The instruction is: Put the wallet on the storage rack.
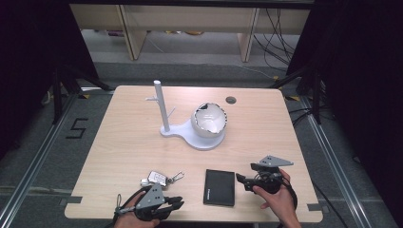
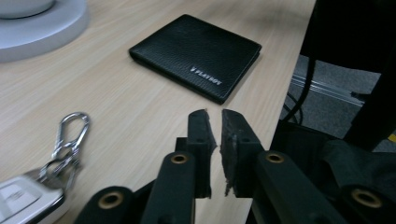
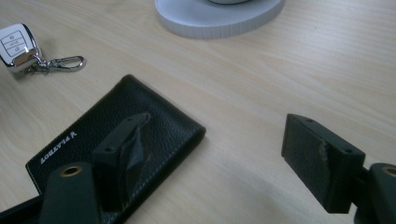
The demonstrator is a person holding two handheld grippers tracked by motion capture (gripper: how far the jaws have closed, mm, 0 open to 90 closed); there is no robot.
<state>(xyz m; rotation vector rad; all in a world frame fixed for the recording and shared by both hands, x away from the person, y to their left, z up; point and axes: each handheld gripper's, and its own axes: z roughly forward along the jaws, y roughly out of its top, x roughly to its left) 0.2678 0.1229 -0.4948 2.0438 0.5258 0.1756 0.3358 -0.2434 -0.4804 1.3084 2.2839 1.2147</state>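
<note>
So the left tool (image 1: 177, 204) sits at the near edge of the light wooden worktop (image 1: 123, 142), jaws pinched almost together with just a thin slit between them and nothing in there. It's pointing right, toward the flat black leather wallet (image 1: 219, 187), which lies near the front edge, between the 2 tools.

The right tool (image 1: 241, 180) is spread wide and holds nothing. In the right gripper view 1 jaw hangs over the wallet (image 3: 116, 140) and the other over bare wood to the side; can't tell if that jaw actually touches the leather.

Just left of the wallet there's a white car key fob with a silver carabiner clip (image 1: 159, 178), close to the left tool. Further back, mid-worktop, a white stand with a tall post and round base (image 1: 187, 133) carries a white bowl with a dark speckled rim (image 1: 209, 120).
</note>
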